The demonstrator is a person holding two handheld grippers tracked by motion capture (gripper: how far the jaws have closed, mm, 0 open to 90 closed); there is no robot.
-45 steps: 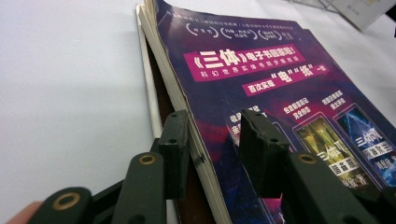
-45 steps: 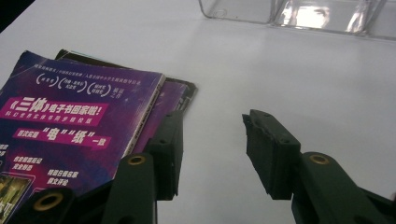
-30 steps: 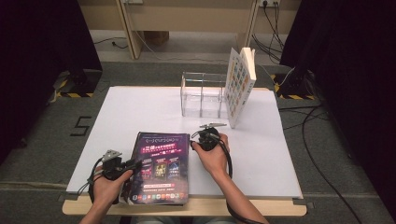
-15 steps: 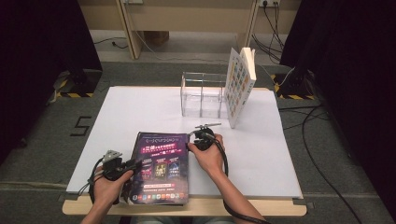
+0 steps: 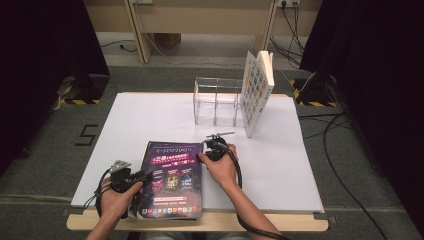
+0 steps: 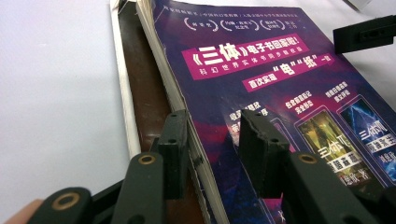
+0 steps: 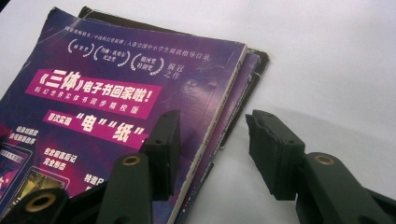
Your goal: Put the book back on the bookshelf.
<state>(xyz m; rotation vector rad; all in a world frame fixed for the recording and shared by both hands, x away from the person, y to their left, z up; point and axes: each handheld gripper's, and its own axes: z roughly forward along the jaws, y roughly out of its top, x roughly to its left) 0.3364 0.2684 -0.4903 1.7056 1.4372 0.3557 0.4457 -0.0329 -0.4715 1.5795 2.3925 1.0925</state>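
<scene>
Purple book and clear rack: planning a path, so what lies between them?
Bare white table lies between the purple book and clear rack, as the high view shows.

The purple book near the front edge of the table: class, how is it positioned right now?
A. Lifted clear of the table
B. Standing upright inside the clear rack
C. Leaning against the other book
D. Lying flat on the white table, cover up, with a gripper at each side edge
D: the purple book lies flat, with the left gripper and right gripper at its side edges.
</scene>
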